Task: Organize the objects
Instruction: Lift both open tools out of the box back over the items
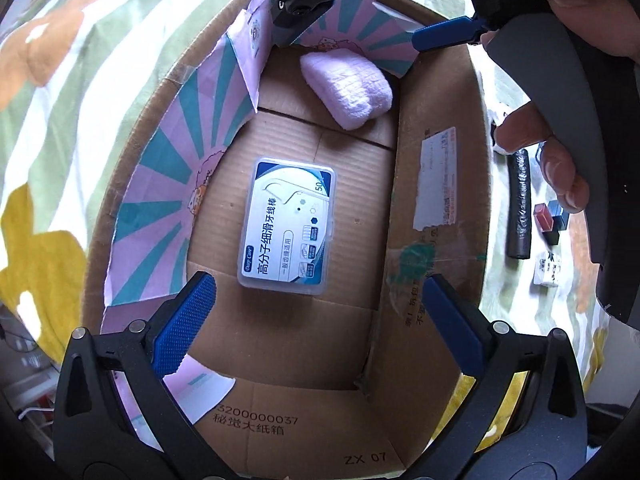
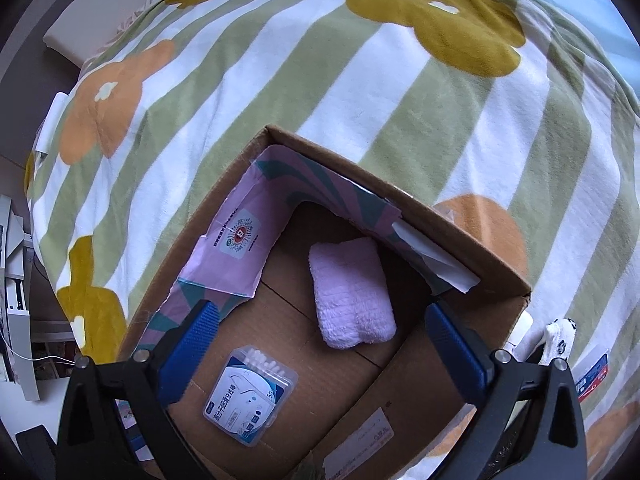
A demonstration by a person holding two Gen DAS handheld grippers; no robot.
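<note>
An open cardboard box lies on the bed, lined on one side with pink and teal paper. On its floor lie a clear plastic case of dental floss picks and a folded pink towel. My left gripper hangs open above the floss case, with nothing between its blue pads. My right gripper hovers open over the same box, empty, the towel ahead of it and the floss case below left. One of its pads shows at the top of the left wrist view.
A green-and-white striped blanket with flower shapes covers the bed. Right of the box lie a black roll, small red and blue blocks and a white packet. A person's fingers grip the right handle. Furniture stands at the left.
</note>
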